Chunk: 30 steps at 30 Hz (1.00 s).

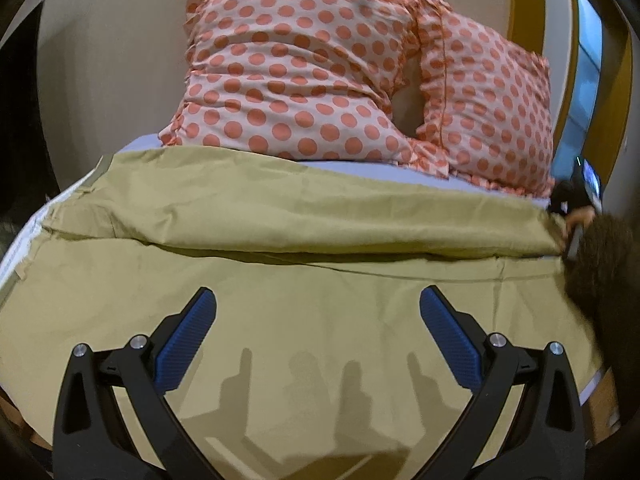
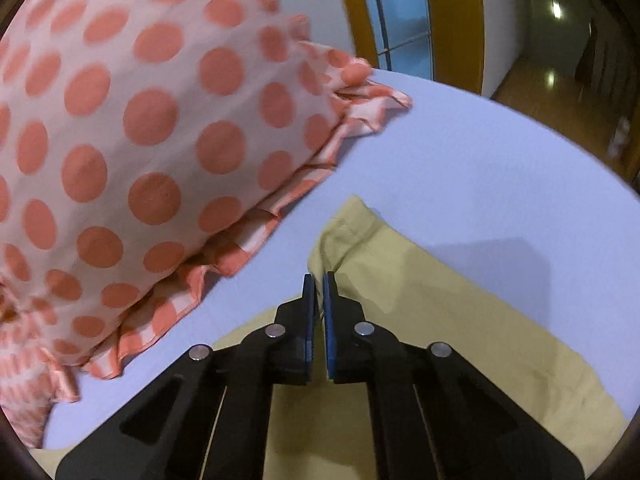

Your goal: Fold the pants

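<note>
Khaki pants [image 1: 280,232] lie spread across a bed with a pale blue sheet [image 2: 460,160], one leg folded over along the middle. My left gripper [image 1: 318,304] is open and empty just above the near part of the pants. My right gripper [image 2: 319,280] is shut on a raised corner of the pants [image 2: 440,320] near the pillows. In the left wrist view the right gripper and the hand holding it [image 1: 576,216] show at the right end of the folded leg.
Two pink pillows with orange dots [image 1: 300,76] lean against the wall behind the pants; one fills the left of the right wrist view [image 2: 140,140]. A yellow door frame [image 2: 456,20] and wooden floor [image 2: 560,92] lie beyond the bed's far edge.
</note>
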Available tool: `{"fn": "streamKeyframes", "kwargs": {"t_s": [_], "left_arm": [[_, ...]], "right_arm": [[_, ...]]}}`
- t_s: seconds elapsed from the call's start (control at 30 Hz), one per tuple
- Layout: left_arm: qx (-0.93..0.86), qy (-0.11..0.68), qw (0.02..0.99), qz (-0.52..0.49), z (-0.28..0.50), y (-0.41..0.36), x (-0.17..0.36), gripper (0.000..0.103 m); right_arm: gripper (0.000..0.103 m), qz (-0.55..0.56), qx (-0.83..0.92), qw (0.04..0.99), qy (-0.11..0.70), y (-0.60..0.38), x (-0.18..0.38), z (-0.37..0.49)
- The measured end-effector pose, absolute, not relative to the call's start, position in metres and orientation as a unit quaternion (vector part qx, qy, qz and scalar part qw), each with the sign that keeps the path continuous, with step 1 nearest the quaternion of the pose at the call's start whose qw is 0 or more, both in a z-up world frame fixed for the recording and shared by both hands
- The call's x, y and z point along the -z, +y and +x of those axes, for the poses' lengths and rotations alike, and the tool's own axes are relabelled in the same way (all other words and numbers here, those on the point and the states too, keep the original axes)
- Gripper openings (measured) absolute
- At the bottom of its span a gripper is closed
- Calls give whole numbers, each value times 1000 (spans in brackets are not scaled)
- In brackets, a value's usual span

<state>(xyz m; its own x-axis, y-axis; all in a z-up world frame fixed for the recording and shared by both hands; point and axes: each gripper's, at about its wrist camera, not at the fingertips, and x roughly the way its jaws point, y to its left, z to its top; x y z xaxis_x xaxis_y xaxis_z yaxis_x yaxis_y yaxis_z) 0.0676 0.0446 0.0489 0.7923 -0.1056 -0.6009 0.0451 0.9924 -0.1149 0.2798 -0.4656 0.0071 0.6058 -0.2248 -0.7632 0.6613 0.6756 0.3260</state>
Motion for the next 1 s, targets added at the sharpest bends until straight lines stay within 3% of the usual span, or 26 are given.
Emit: {"fn": "streamKeyframes", "kwargs": {"t_s": [0.17, 0.33, 0.5, 0.6, 0.67, 0.7, 1.0], "left_arm": [[43, 297, 950, -87, 53, 61, -56, 101], [46, 278, 952, -115, 40, 76, -64, 101], [63, 257, 955, -133, 37, 81, -74, 101], [82, 247, 955, -144, 35, 83, -80, 101], [84, 249, 953, -149, 34, 88, -83, 101], [82, 253, 952, -152, 35, 91, -83, 101], [66, 252, 937, -232, 56, 135, -93, 101]], "right_arm": [[4, 400, 184, 856, 272, -486, -15, 206], [3, 463, 112, 857, 195, -474, -34, 78], [4, 517, 103, 814, 245, -458, -1, 24], [13, 541, 102, 793, 262, -456, 6, 26], [36, 533, 104, 796, 267, -453, 3, 28], [38, 534, 103, 794, 270, -453, 4, 28], [40, 560, 118, 758, 313, -445, 8, 15]]}}
